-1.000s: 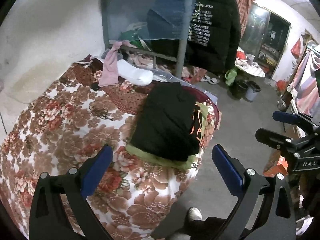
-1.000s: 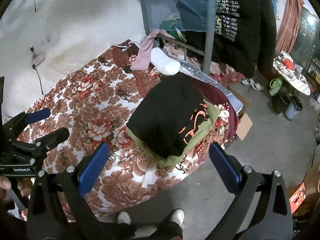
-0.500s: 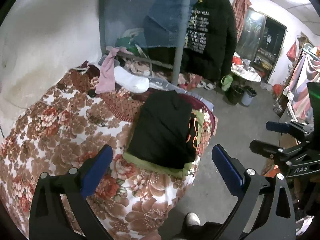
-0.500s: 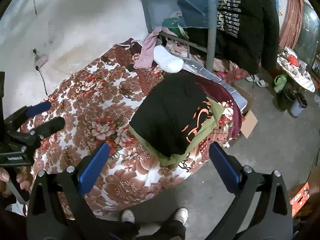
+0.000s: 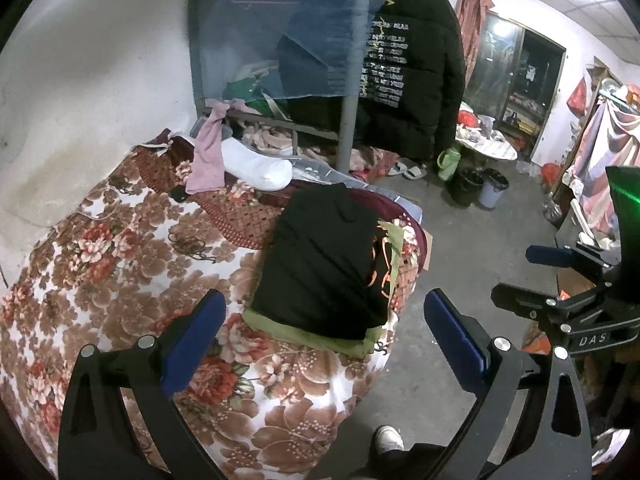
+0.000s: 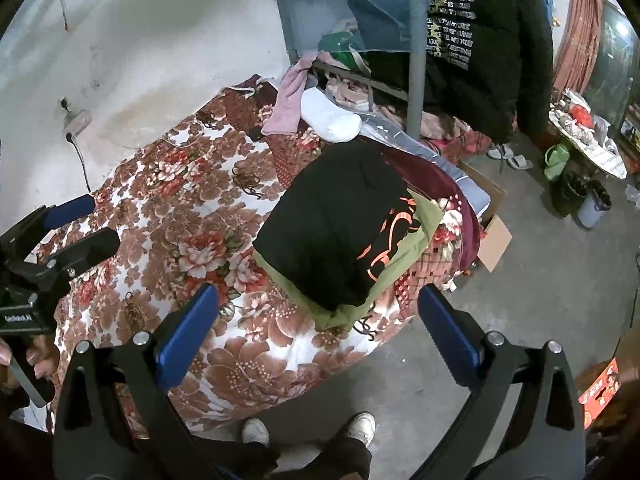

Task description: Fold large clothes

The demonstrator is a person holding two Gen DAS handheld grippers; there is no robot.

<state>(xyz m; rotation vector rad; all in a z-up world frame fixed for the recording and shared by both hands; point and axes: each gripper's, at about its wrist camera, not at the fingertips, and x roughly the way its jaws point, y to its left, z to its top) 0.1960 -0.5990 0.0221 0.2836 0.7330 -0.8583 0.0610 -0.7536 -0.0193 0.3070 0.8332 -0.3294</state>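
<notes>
Two grippers, left (image 5: 324,334) and right (image 6: 316,330): fingers spread wide, empty, above folded clothes (image 6: 336,232) on bed (image 6: 168,208).

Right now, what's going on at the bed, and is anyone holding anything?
A person stands at the bed's corner with a gripper in each hand. Both the left gripper and the right gripper are open and empty, held above the floral bedspread. A folded black garment lies on a folded green one, stacked near the bed's edge. Neither gripper touches the stack.
</notes>
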